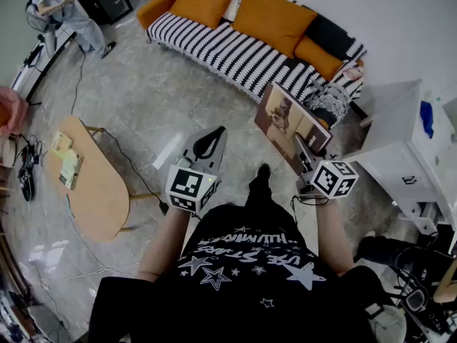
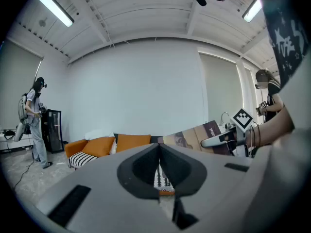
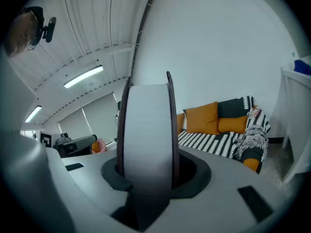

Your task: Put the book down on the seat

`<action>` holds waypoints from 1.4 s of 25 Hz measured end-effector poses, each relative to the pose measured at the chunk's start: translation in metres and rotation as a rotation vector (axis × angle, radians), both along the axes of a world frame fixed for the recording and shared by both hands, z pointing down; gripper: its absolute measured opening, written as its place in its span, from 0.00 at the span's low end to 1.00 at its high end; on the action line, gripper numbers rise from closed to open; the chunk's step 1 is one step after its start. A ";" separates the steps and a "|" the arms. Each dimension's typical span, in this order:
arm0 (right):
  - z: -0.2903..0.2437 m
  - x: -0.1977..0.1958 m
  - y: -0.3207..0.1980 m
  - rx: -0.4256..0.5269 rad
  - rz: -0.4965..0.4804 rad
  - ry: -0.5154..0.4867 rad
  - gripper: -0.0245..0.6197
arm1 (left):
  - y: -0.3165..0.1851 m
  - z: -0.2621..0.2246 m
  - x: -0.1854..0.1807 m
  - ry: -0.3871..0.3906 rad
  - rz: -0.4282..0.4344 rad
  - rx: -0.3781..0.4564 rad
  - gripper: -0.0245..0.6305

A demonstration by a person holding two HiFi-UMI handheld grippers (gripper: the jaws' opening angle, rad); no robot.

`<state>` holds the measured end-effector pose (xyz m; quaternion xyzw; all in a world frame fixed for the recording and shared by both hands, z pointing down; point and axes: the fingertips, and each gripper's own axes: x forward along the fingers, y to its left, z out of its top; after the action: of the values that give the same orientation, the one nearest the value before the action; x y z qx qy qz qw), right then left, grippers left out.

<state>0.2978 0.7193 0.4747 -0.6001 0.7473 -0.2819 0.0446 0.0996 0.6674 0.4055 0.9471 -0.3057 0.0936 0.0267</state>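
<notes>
Short of the right end of the striped seat (image 1: 235,56), the book (image 1: 289,120) rides upright, clamped by one edge in the right gripper (image 1: 305,156), left gripper (image 1: 208,141) closed on nothing, so a quick swing could lever it loose.

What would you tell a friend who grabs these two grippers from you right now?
Your left gripper is shut and empty, held out in front.
Your right gripper is shut on the book, which is up in the air and tilted.
The sofa is ahead, with a striped seat and orange cushions at its back.
Done: the book is in the grip.
Left to do: carry it over and lay it on the seat.
</notes>
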 end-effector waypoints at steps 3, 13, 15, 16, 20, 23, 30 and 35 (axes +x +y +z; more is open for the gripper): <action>-0.001 0.000 0.006 0.002 -0.006 -0.002 0.27 | 0.005 0.002 0.004 0.000 0.000 -0.011 0.05; -0.001 -0.006 0.005 -0.001 -0.020 0.009 0.27 | 0.001 -0.001 0.003 0.027 -0.016 -0.024 0.05; 0.002 -0.010 0.005 -0.006 -0.028 0.011 0.27 | 0.001 0.002 0.002 0.025 -0.022 -0.035 0.05; 0.004 -0.013 0.005 -0.009 -0.032 0.011 0.27 | 0.001 0.005 0.001 0.023 -0.023 -0.041 0.05; 0.014 -0.020 0.005 -0.037 -0.057 0.013 0.27 | 0.004 0.020 -0.005 0.012 -0.033 -0.076 0.05; 0.022 -0.023 0.005 -0.057 -0.073 0.004 0.27 | 0.006 0.028 -0.012 0.010 -0.053 -0.097 0.05; 0.017 -0.039 -0.009 -0.062 -0.090 -0.031 0.28 | -0.001 0.039 -0.034 0.015 -0.086 -0.144 0.05; 0.020 -0.022 -0.046 -0.083 -0.129 -0.017 0.28 | -0.029 0.038 -0.028 0.015 -0.130 -0.145 0.05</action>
<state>0.2762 0.6736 0.4951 -0.5495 0.7718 -0.3199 0.0075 0.0715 0.6381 0.4440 0.9216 -0.3586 0.1063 0.1034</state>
